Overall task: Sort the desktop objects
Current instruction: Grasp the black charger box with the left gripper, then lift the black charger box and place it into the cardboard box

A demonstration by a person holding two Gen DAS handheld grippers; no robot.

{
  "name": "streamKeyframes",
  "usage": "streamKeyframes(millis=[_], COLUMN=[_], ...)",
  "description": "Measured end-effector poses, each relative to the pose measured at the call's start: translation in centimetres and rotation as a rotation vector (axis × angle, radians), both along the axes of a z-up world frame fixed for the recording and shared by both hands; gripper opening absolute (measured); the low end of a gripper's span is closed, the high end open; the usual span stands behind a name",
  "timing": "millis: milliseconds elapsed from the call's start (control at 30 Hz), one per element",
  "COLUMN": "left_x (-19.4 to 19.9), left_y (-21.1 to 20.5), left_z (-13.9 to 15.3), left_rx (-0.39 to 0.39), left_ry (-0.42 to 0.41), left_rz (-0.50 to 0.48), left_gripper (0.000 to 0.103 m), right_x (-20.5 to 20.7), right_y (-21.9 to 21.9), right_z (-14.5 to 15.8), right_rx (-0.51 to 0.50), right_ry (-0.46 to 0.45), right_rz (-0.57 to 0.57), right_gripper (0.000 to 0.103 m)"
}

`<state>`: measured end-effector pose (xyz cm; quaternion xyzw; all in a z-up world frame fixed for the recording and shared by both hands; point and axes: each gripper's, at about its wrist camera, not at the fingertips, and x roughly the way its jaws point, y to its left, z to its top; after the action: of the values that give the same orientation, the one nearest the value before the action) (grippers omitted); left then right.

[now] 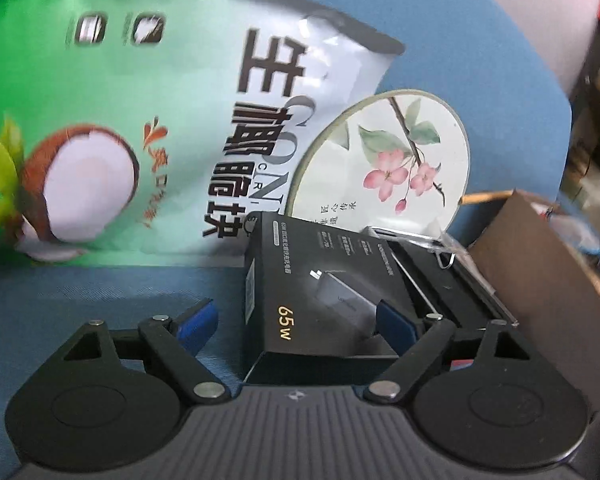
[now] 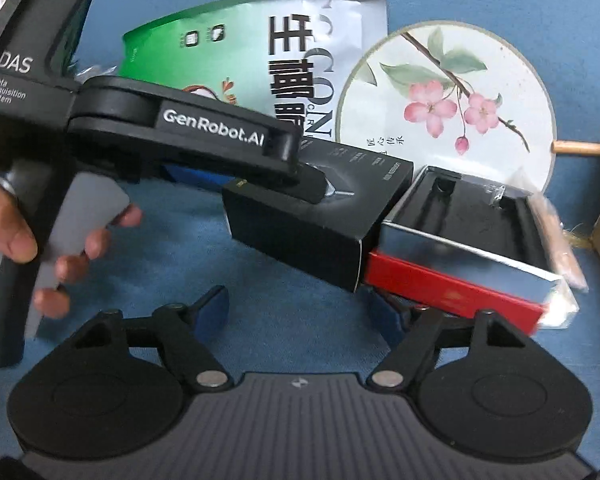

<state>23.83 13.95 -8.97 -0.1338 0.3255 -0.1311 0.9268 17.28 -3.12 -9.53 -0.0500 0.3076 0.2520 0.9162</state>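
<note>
Find the black box (image 1: 320,280) right at the left claw (image 1: 294,312), whose pads stand wide apart and pinch nothing: one pad (image 1: 196,328) clear of the box's side, the other lying over its printed top. Shift sideways before squeezing, so both pads meet opposite side walls squarely, not the lid. Close gently; looks like light card, likely to dent or twist. Mind the red box (image 2: 452,284) and the tray (image 2: 480,216) on it, touching the black box's far end, and the fan (image 1: 388,152) and snack bag (image 1: 100,120) beyond the claw. Leave the right claw (image 2: 300,304) spread and empty, just short of the red box, ready to steady it.
</note>
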Motion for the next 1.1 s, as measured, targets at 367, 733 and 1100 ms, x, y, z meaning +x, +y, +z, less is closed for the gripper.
streamKeyframes(millis=[367, 733, 1100], left_x=[-0.8, -12.1, -23.1], left_y=[-0.4, -3.8, -9.1], left_z=[0.5, 1.6, 0.8], left_rx=[-0.040, 0.029, -0.114], left_ry=[0.049, 0.103, 0.184], left_rz=[-0.035, -0.032, -0.145], left_gripper=[0.077, 0.077, 0.074], right_x=[1.6, -7.2, -19.6], right_y=[0.7, -2.0, -9.8], right_z=[0.0, 0.9, 2.1], right_rx=[-0.006, -0.037, -0.033], right_ry=[-0.005, 0.061, 0.132], right_rz=[-0.072, 0.082, 0.077], right_gripper=[0.060, 0.054, 0.054])
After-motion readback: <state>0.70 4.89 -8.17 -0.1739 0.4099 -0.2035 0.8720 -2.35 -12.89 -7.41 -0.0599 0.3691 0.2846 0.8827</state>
